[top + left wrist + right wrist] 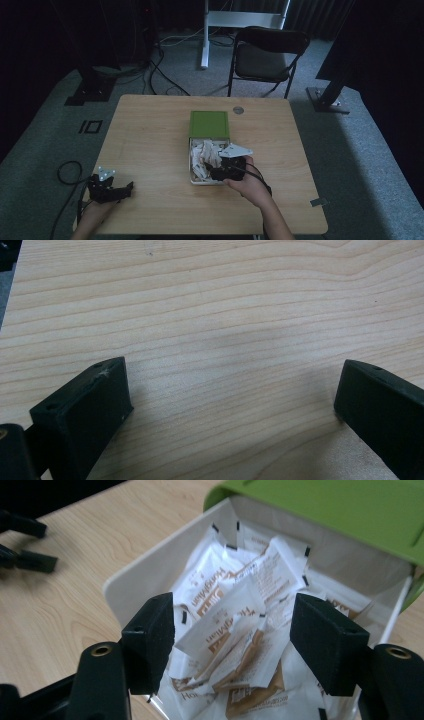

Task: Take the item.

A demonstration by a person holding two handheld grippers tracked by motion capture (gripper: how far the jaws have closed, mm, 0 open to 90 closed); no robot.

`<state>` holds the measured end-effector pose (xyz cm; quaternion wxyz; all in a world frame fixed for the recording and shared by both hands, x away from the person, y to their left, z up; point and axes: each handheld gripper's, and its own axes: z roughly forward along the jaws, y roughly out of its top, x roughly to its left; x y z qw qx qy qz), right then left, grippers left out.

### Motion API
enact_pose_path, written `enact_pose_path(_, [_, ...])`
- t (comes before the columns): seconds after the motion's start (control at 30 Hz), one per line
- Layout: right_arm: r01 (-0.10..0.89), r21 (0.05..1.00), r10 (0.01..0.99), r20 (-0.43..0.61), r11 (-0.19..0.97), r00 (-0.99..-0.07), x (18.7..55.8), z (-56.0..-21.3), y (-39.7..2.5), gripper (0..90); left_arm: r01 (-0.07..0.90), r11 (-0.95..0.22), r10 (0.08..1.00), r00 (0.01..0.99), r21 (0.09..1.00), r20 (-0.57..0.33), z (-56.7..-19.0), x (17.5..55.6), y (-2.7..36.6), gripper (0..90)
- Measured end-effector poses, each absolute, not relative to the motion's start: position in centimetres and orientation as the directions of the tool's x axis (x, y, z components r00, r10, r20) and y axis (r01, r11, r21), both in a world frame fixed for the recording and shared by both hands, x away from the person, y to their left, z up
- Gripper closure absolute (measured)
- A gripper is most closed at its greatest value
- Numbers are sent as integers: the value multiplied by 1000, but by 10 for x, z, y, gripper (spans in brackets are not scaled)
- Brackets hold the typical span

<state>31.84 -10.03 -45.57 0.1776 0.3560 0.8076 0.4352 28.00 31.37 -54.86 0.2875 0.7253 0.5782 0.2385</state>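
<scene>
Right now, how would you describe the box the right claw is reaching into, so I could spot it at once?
On the wooden table, look just right of centre, ahead of the person's right hand. There sits a white box heaped with white and brown sachets, the open right claw poised over them. Its green lid, pushed back toward the far edge, sets it apart.

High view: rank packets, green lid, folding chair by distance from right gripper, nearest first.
From the right gripper:
1. Packets, in the white box right under its jaws.
2. Green lid, behind the box.
3. Folding chair, on the floor past the table's far edge.
</scene>
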Motion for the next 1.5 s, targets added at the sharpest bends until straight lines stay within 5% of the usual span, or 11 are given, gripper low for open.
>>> enact_pose_path(1.1, [478, 781, 750, 18, 402, -661, 318, -489, -80, 611, 701, -166, 976, 217, 694, 13, -549, 280, 314, 24])
enact_pose_path(1.5, [498, 756, 765, -6, 425, -644, 320, -498, -74, 814, 701, -165, 976, 217, 694, 13, -549, 280, 314, 24])
